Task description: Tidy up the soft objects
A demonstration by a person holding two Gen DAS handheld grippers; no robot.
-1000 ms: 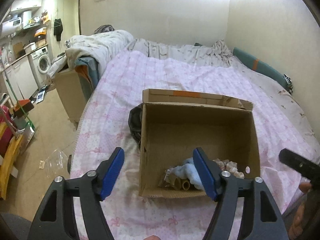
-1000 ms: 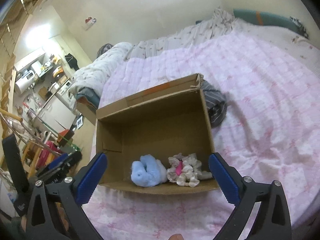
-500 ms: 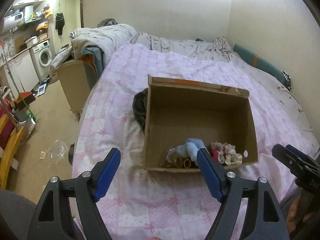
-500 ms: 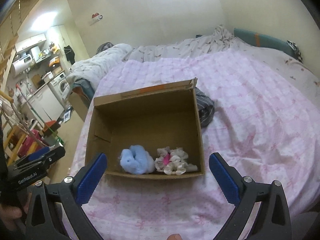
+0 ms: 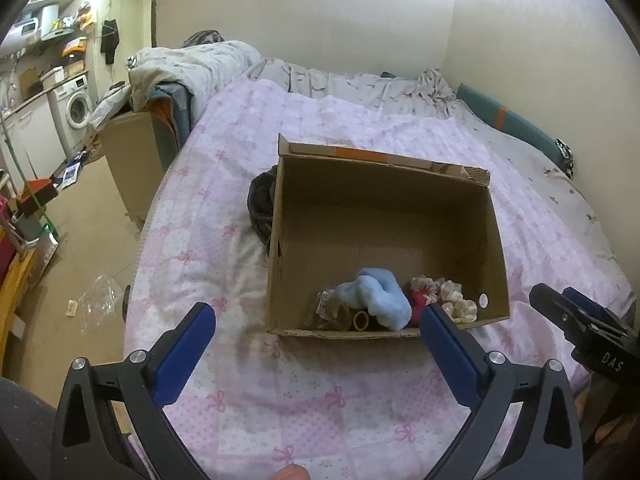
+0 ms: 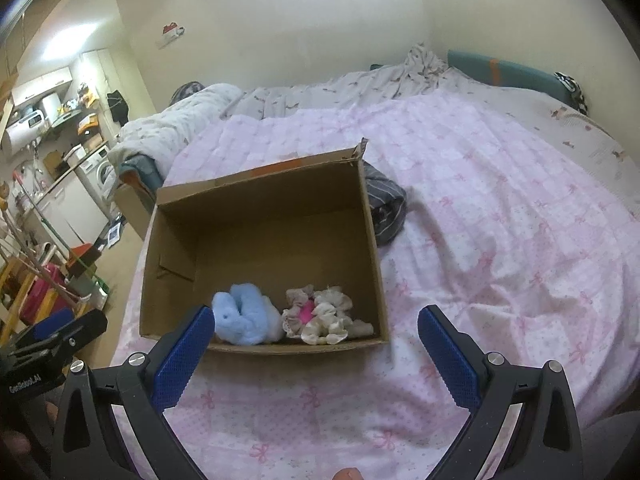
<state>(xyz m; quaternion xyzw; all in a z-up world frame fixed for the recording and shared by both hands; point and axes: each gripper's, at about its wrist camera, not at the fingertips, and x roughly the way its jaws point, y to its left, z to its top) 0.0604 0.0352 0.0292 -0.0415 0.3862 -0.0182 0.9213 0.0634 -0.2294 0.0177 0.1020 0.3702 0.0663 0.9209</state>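
Left wrist view shows your left tongs (image 5: 316, 332) opening wide over the pink bedspread (image 5: 224, 240) with nothing between them, your right tongs (image 6: 312, 336) spread and empty, and the blue plush (image 5: 374, 296) lying lengthwise along the cardboard box's (image 5: 496, 240) near wall.

This was a home, a small one-room flat. A big bed (image 5: 360, 128) with a pink blanket (image 6: 500, 208) full of little bows filled most of the room. A crumpled grey quilt (image 5: 192, 64) was piled at its far end. Off to one side was a kitchen corner with a washing machine (image 5: 76, 108) under a counter and shelves (image 6: 48, 116) crowded with things. The floor (image 5: 84, 248) there was messy.
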